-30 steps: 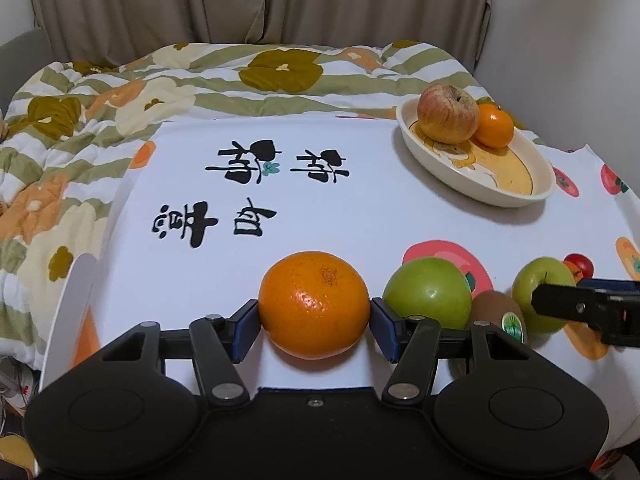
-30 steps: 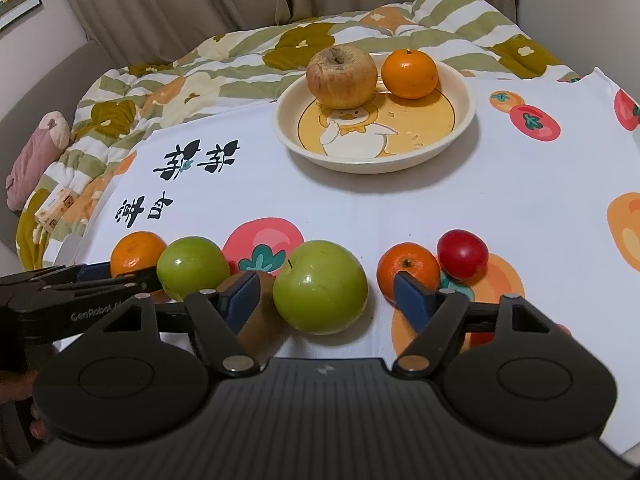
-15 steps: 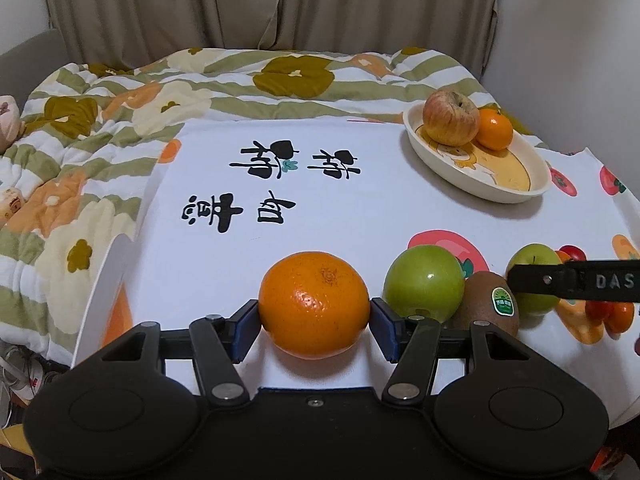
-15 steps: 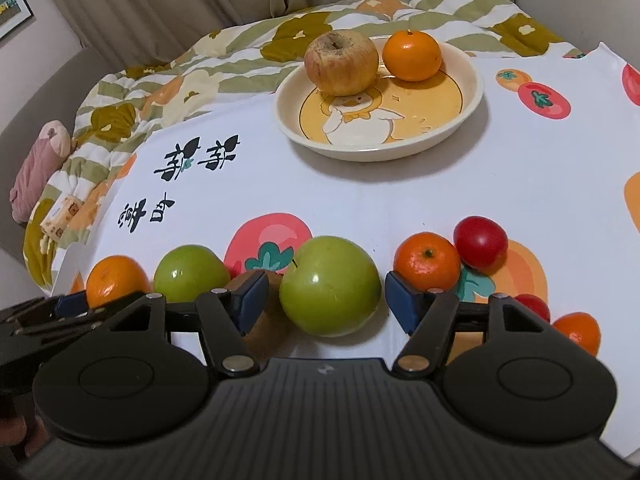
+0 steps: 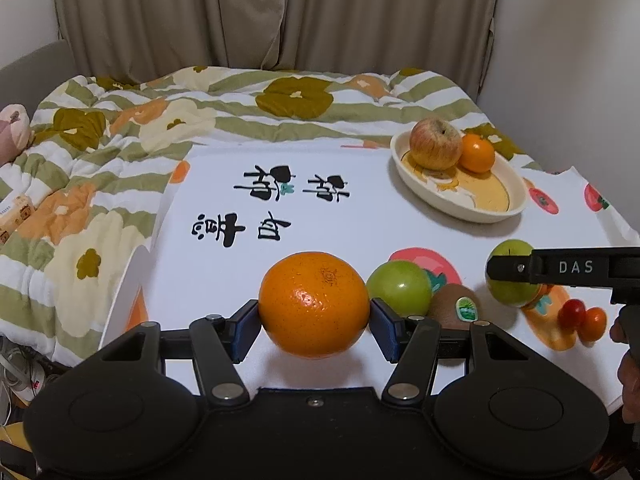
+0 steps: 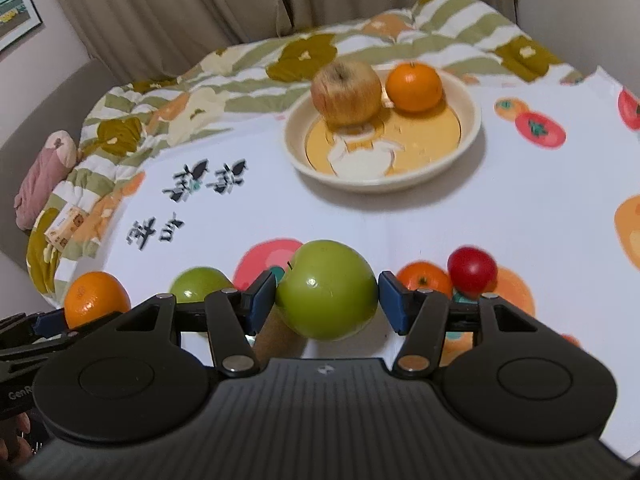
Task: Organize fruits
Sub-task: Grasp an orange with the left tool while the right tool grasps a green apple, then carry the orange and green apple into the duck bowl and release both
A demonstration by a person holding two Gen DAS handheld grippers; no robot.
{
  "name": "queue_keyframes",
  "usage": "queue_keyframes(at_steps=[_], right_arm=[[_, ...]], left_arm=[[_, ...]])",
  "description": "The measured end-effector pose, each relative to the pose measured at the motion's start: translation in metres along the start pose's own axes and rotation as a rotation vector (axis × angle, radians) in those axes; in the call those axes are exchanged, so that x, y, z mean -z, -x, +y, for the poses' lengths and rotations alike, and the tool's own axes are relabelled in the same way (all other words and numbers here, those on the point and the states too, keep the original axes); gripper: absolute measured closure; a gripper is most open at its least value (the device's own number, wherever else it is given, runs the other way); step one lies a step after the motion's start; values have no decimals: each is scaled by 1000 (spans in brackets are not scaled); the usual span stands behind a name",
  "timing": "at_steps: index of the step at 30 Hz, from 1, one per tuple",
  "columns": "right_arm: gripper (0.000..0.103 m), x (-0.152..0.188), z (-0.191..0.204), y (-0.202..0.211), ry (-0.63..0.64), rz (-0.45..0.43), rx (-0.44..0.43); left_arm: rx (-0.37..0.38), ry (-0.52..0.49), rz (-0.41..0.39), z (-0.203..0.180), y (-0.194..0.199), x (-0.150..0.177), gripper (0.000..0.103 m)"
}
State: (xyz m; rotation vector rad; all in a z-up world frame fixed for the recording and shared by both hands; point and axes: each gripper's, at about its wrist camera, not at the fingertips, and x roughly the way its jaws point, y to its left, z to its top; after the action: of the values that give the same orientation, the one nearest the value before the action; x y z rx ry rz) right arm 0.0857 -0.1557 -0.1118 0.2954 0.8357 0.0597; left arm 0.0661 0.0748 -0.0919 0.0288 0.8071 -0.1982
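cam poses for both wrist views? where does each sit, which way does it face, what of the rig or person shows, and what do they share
Left wrist: sits behind the left gripper, looks forward and down across the printed tablecloth to the curtains; its jaws clamp a large orange; the right gripper and a hand show at right.
Right wrist: sits behind the right gripper, same heading; jaws closing around a green apple; the left gripper shows at lower left.
Shared: bowl with red apple, second green apple.
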Motion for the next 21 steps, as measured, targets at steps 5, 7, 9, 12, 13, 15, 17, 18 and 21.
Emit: queue_keyframes(at_steps=[5, 7, 9, 12, 13, 15, 17, 18, 21], right_arm=[[32, -14, 2, 24, 17, -35, -9], [32, -21, 2, 34, 29, -50, -11], [32, -29, 0, 42, 40, -65, -12], [32, -44, -8, 52, 56, -84, -12], [32, -49, -11, 55, 62, -90, -12], [32, -59, -16, 59, 76, -101, -14], [32, -71, -23, 62, 93, -113, -17], [32, -76, -27, 63, 101, -116, -17], [32, -94, -40, 64, 128, -125, -12]], left_arm=[[1, 0, -26, -7, 18, -12, 40], [0, -7, -40, -12, 24, -19, 40], [5, -11, -56, -18, 30, -26, 40], [9, -21, -76, -28, 35, -37, 40], [10, -25, -84, -32, 37, -42, 40], [12, -30, -96, -40, 38, -51, 40], [14, -34, -104, -49, 36, -60, 40], [14, -36, -106, -54, 34, -65, 40], [24, -38, -110, -70, 26, -79, 40]])
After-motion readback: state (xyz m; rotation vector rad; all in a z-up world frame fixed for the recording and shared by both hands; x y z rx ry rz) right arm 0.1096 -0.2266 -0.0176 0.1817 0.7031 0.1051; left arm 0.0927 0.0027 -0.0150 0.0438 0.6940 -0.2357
